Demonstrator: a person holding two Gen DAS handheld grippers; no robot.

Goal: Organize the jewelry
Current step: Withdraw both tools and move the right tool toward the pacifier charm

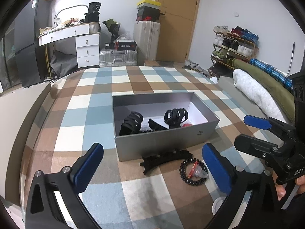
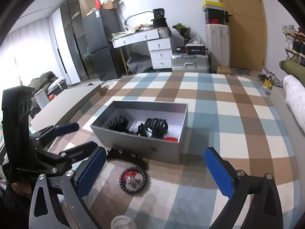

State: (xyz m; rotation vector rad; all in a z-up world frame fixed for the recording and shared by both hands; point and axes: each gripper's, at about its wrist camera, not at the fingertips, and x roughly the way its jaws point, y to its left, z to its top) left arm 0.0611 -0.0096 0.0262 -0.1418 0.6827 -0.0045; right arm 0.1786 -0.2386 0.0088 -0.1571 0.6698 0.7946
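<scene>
A grey open box (image 1: 162,140) (image 2: 144,143) sits on a checked cloth and holds two black claw hair clips (image 1: 175,117) (image 2: 156,126), a third black clip and something red (image 2: 170,139). In front of it lie a long black hair clip (image 1: 165,159) (image 2: 126,157) and a black bead bracelet (image 1: 193,171) (image 2: 133,180) ringing a small clear and red piece. My left gripper (image 1: 152,168) is open above the long clip and bracelet. My right gripper (image 2: 154,171) is open just right of the bracelet; it also shows in the left wrist view (image 1: 249,131).
The checked cloth (image 1: 133,80) covers the surface. A grey box lid (image 2: 63,103) lies at the left. Rolled blankets (image 1: 253,87) lie along the right. A small white round lid (image 2: 124,223) sits near the front edge. Desk, suitcases and shoe rack stand behind.
</scene>
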